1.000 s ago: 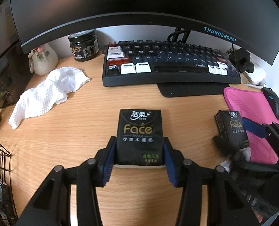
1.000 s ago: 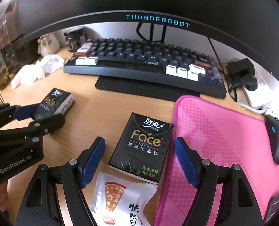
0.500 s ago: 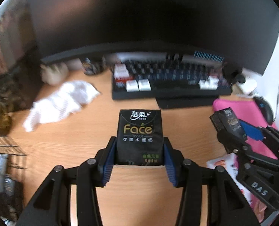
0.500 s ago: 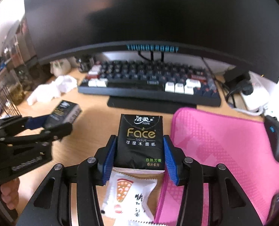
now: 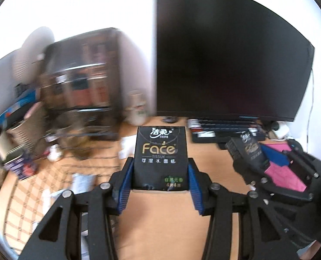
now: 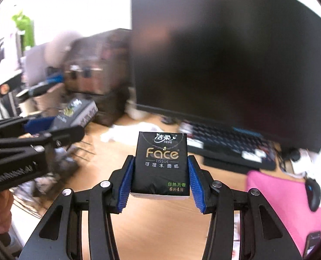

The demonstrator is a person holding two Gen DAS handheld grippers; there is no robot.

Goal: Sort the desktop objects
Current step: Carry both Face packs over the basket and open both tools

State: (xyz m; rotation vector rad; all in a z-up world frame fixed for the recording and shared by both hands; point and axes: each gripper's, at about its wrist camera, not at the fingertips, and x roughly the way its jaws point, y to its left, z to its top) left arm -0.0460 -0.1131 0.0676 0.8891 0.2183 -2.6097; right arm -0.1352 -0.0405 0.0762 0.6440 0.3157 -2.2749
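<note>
A black tissue pack (image 5: 160, 158) is clamped between the blue pads (image 5: 124, 189) of the left gripper (image 5: 159, 186), held by its two long side faces with the printed face up. A second tissue pack (image 6: 161, 163) is gripped the same way by the right gripper (image 6: 159, 184), pads pressed on both sides. Both packs are carried clear of the desk (image 5: 164, 227), each sticking out forward past its fingertips.

Handling, judged: the packs are likely light and soft, film-wrapped paper, so some give under squeeze is expected, and a slight crumple is seen at the near bottom edge of the right pack. The film looks glossy, so slip is possible if the grip is loosened. Nothing fragile. The narrow sides near the middle are the sensible hold, as taken now; a hold near one end could let a pack pivot.

View differences: in the left wrist view, the right gripper with its pack is seen to the right of the left fingers, over a pink mat (image 5: 284, 173); a blurred wire rack and clutter are shown to the left. In the right wrist view, the left gripper and its pack are seen to the left, plus a hand (image 6: 0, 214) under it, a keyboard (image 6: 225, 138) ahead, a mouse (image 6: 313, 194) far right. A monitor (image 6: 225, 65) is seen in both. Backgrounds are motion-blurred.
</note>
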